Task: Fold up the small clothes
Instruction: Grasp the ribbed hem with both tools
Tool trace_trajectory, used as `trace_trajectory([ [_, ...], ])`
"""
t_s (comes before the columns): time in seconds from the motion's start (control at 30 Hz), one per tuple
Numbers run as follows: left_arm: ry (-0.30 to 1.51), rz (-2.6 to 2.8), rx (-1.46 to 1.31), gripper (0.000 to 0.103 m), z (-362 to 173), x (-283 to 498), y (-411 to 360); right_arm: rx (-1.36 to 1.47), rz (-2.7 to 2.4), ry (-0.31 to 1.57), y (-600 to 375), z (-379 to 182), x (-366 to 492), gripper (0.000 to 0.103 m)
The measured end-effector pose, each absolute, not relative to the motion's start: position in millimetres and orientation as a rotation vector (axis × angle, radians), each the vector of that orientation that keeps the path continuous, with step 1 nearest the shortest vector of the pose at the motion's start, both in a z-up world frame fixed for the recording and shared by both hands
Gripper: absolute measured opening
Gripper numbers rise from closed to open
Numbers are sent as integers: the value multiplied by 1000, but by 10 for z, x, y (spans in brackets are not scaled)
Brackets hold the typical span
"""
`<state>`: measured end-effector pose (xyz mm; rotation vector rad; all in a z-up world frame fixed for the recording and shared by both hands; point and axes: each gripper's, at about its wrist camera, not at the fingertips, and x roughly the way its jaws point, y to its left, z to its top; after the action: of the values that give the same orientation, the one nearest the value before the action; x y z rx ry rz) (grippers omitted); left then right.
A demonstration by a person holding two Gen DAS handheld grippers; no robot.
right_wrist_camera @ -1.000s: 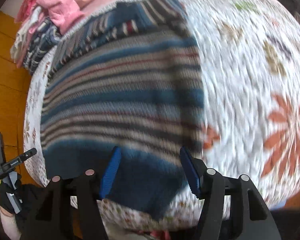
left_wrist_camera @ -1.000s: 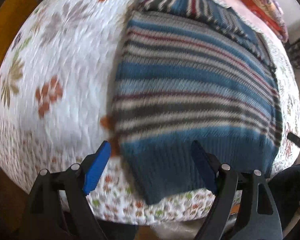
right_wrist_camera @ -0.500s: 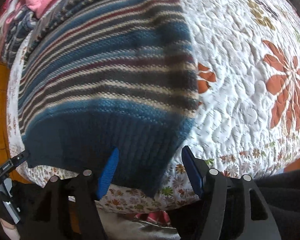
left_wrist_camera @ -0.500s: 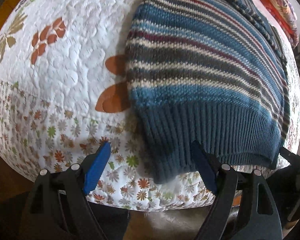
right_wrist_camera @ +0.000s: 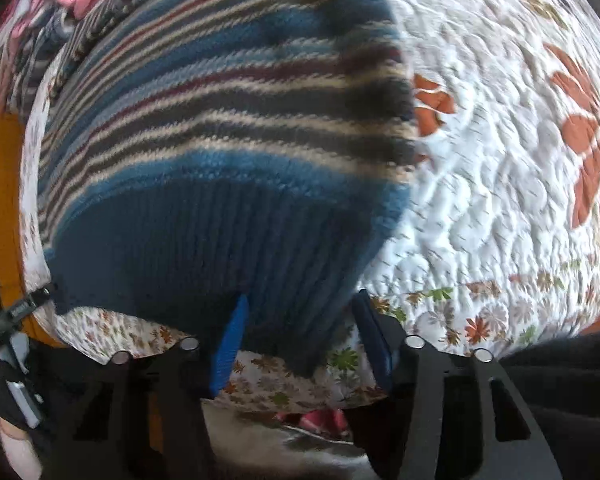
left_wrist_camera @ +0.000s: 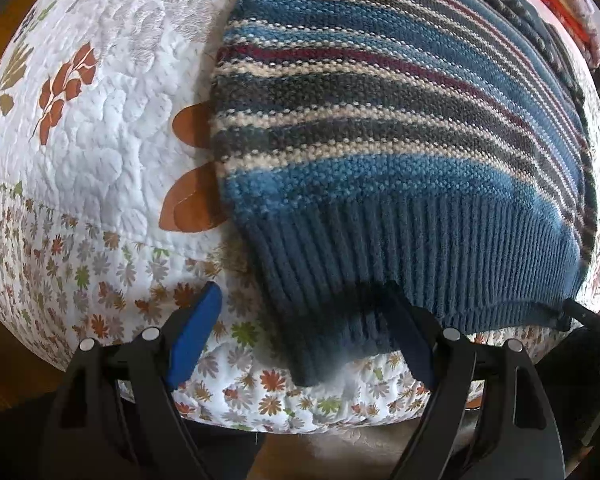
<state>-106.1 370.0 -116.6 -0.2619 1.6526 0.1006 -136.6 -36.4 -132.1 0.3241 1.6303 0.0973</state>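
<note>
Now my left claw (left_wrist_camera: 300, 332) gapes wide around the near-left corner of the striped sweater (left_wrist_camera: 400, 120). My right claw (right_wrist_camera: 300, 336) gapes wide around its near-right corner, both at the flowered quilt's (left_wrist_camera: 100, 160) edge.

The right gripper (right_wrist_camera: 300, 330), jaws apart, straddles the striped sweater's (right_wrist_camera: 220, 128) ribbed hem corner over the quilt (right_wrist_camera: 500, 184).

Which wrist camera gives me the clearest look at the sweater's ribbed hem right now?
The left wrist view: the ribbed hem is sharp there, its ribs distinct across nearly its whole width. The right wrist view shows the same hem darker and motion-blurred, with the open right gripper straddling its corner.
</note>
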Motion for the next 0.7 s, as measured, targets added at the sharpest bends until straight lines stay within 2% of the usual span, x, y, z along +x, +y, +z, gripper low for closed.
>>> trace_trajectory([
  [0.13,1649,61,-260,54,-1175,-1011,3590,396,155,1637,-336,-1377,-1351,16],
  [0.2,1642,38,-287,40,-1191,-992,3516,419,162,1631,-348,-1373,-1341,12],
  [0.23,1635,32,-309,23,-1182,-985,3527,434,169,1621,-359,-1355,-1343,11],
  [0.33,1621,34,-383,8,-1166,-991,3556,525,227,1562,-459,-1212,-1312,10],
  [0.5,1520,-34,-523,8,-941,-965,3684,619,285,1455,-688,-910,-1186,10],
  [0.7,1390,-77,-585,8,-676,-807,3792,629,301,1417,-820,-671,-880,10],
])
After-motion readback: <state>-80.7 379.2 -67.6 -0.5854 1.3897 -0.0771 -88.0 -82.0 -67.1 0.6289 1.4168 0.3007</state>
